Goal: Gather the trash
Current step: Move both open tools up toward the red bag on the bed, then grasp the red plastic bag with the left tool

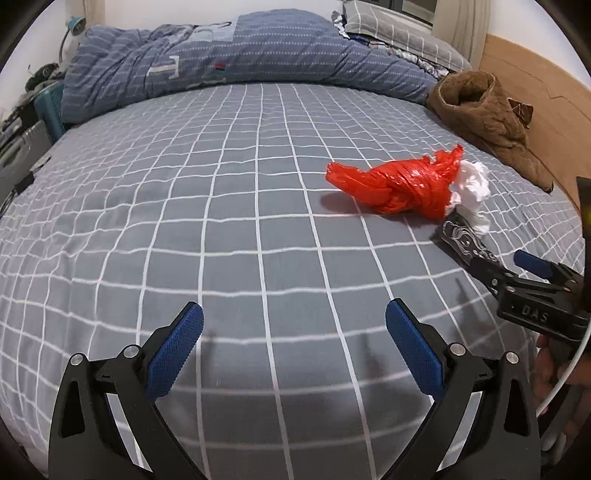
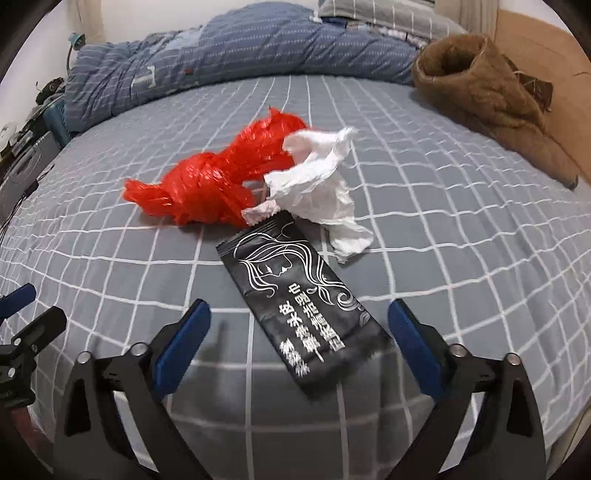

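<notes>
Three pieces of trash lie together on the grey checked bed sheet (image 1: 221, 221). They are a crumpled red plastic bag (image 1: 399, 184) (image 2: 214, 184), a wad of white tissue (image 1: 472, 184) (image 2: 317, 192) and a flat black packet with white print (image 1: 461, 240) (image 2: 280, 280). My right gripper (image 2: 299, 308) is open, low over the sheet, and the packet's near end lies between its blue pads without touching them. My left gripper (image 1: 293, 332) is open over bare sheet, to the left of and nearer than the trash, holding nothing. The right gripper (image 1: 517, 266) also shows at the left wrist view's right edge.
A rolled blue quilt (image 1: 240, 55) runs along the far side of the bed, with a grey pillow (image 1: 399, 26) behind it. A brown plush garment (image 1: 487, 114) lies against the wooden headboard (image 1: 535, 85) on the right. Cluttered items (image 1: 26, 122) stand beside the bed on the left.
</notes>
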`<control>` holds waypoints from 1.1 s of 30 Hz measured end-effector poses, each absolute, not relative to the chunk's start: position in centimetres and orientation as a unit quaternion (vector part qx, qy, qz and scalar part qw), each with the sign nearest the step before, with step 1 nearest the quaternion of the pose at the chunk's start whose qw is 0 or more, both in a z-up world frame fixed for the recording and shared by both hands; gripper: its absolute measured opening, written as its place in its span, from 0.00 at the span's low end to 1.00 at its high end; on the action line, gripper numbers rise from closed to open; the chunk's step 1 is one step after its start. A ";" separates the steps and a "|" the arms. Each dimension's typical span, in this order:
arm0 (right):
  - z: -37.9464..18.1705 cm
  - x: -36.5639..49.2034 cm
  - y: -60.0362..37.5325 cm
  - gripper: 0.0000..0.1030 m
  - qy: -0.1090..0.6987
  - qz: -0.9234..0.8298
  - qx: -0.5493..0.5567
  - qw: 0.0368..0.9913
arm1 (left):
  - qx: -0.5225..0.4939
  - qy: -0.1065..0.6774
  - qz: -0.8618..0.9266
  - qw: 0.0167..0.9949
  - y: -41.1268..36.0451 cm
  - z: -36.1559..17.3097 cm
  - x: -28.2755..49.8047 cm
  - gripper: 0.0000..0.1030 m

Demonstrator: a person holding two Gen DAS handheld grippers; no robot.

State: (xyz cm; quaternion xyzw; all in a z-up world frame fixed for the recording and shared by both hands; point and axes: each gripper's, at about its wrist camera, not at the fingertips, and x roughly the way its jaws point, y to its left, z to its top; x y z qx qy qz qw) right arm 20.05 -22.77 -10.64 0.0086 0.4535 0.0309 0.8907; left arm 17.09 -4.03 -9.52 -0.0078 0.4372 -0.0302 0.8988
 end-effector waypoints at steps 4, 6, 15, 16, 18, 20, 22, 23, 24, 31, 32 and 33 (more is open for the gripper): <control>-12.1 21.0 -23.3 0.69 0.473 0.032 0.022 0.880 | -0.002 0.437 -0.036 0.899 -4.1 -9.9 18.4 0.94; -12.0 21.0 -23.6 0.58 0.474 0.032 0.025 0.880 | 0.001 0.436 -0.038 0.899 -4.2 -10.0 19.2 0.94; -11.1 20.1 -23.5 0.13 0.459 0.031 0.012 0.888 | 0.004 0.425 -0.052 0.904 -5.7 -9.5 21.6 0.94; -10.8 19.9 -23.4 0.11 0.455 0.030 0.009 0.890 | 0.004 0.424 -0.054 0.904 -5.9 -9.4 21.8 0.94; -10.1 19.4 -23.4 0.04 0.444 0.030 0.006 0.896 | 0.005 0.419 -0.062 0.906 -6.6 -9.0 22.3 0.94; -9.6 19.0 -23.5 0.02 0.436 0.030 0.004 0.900 | 0.007 0.414 -0.066 0.908 -7.2 -8.7 22.9 0.94; -9.0 18.4 -23.7 0.02 0.428 0.032 0.003 0.903 | 0.009 0.410 -0.072 0.909 -7.9 -8.5 23.6 0.94; -8.7 18.1 -23.8 0.02 0.425 0.034 0.004 0.905 | 0.009 0.409 -0.075 0.909 -8.2 -8.5 23.8 0.94; -8.4 17.8 -24.1 0.02 0.420 0.036 0.005 0.907 | 0.010 0.408 -0.081 0.910 -8.5 -8.4 24.1 0.94; -7.1 17.0 -26.0 0.02 0.405 0.040 0.012 0.913 | 0.024 0.399 -0.108 0.910 -11.2 -8.1 26.5 0.94; -7.0 17.0 -26.4 0.02 0.404 0.039 0.015 0.914 | 0.025 0.397 -0.112 0.910 -11.6 -8.1 26.9 0.94; -7.0 17.1 -26.6 0.02 0.404 0.038 0.016 0.914 | 0.026 0.397 -0.117 0.910 -12.0 -8.1 27.4 0.94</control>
